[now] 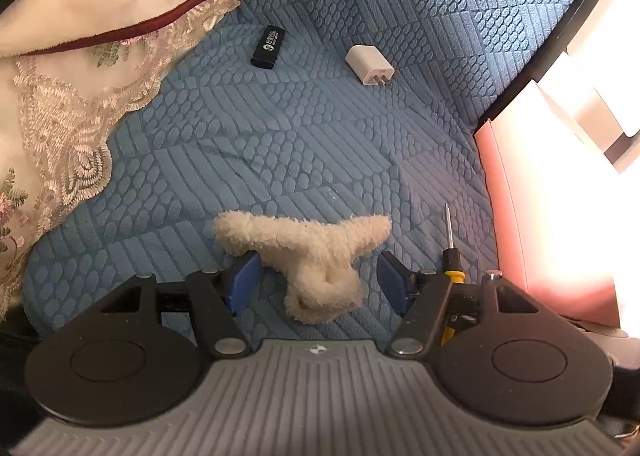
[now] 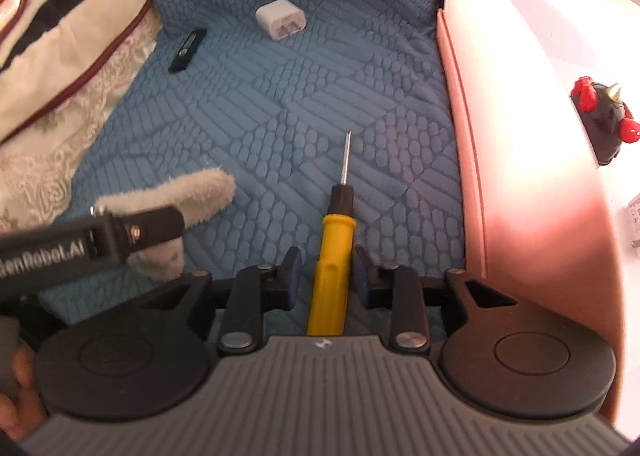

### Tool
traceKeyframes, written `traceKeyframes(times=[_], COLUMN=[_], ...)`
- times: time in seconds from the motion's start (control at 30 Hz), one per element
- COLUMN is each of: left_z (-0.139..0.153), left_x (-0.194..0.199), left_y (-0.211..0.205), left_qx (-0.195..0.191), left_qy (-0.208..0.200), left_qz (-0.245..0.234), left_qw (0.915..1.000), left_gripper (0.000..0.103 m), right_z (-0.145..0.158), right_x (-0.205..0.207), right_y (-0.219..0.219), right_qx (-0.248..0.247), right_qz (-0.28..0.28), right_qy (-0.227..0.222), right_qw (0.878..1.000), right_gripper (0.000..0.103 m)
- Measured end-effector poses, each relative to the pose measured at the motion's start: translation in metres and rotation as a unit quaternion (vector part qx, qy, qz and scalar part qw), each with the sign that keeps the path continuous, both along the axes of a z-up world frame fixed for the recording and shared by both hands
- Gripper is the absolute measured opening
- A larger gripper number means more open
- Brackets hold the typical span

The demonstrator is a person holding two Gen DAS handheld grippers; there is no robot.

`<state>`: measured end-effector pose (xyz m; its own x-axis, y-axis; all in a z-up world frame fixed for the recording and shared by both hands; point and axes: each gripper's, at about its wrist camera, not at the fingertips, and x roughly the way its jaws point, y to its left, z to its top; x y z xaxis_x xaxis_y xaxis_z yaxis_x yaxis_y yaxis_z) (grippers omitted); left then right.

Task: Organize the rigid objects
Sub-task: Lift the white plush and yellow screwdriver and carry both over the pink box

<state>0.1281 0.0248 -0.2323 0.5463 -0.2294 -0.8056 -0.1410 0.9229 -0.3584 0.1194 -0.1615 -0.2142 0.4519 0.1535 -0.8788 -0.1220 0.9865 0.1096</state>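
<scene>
Screwdriver [image 2: 334, 244] with a yellow plastic handle, a black collar and a thin steel shaft lies on the blue textured bed cover [image 2: 280, 104], its tip pointing to twelve o'clock in the right wrist view. The right gripper [image 2: 326, 276] stands around the handle: its blue pads are a little apart, with a small gap at each side, so they do not press the handle. At nine o'clock from the screwdriver lies a cream fluffy plush hair claw [image 1: 308, 252]. The left gripper [image 1: 316, 280] is open around it, and its pads do not touch the plush. At three o'clock stands a pink box [image 2: 500, 160]; inside it rests a black toy with red spikes [image 2: 604, 120]. Far at twelve o'clock lie a white plastic wall charger [image 2: 281, 21] and, toward eleven o'clock, a black flat USB stick [image 2: 187, 50]. A lace-edged cream pillow [image 1: 80, 68] fills ten o'clock.
</scene>
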Motion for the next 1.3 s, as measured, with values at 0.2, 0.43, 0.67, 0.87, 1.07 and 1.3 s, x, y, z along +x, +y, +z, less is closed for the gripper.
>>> traceKeyframes(times=[0.2,0.43,0.67,0.87,1.07,1.3], left_z=[0.001,-0.004,-0.008,-0.001,0.012,0.033], left_x=[0.001,0.005,0.011,0.008,0.0,-0.013], left_y=[0.001,-0.003,-0.005,0.0,0.003,0.011], left_qx=[0.0,0.013,0.023,0.018,0.003,-0.009], left_qy=[0.0,0.005,0.004,-0.011,-0.029,-0.049], left_qz=[0.004,-0.002,-0.007,-0.008,-0.009,-0.014], left_qw=[1.0,0.9999,0.9997,0.9997,0.9996,0.9986], left_gripper=[0.065,0.061,0.042,0.037,0.036,0.036], right_z=[0.001,0.008,0.004,0.008,0.019,0.046], right_x=[0.0,-0.002,0.001,-0.002,-0.006,-0.011], right_y=[0.002,0.003,0.004,0.003,0.0,-0.002], right_qx=[-0.014,-0.017,-0.017,-0.021,-0.004,0.001], right_qz=[-0.007,0.0,0.007,0.024,0.031,0.045], right_qy=[-0.015,-0.033,-0.019,-0.014,-0.013,-0.031], right_qw=[1.0,0.999,1.0,0.999,0.999,0.999], right_gripper=[0.022,0.022,0.022,0.022,0.022,0.022])
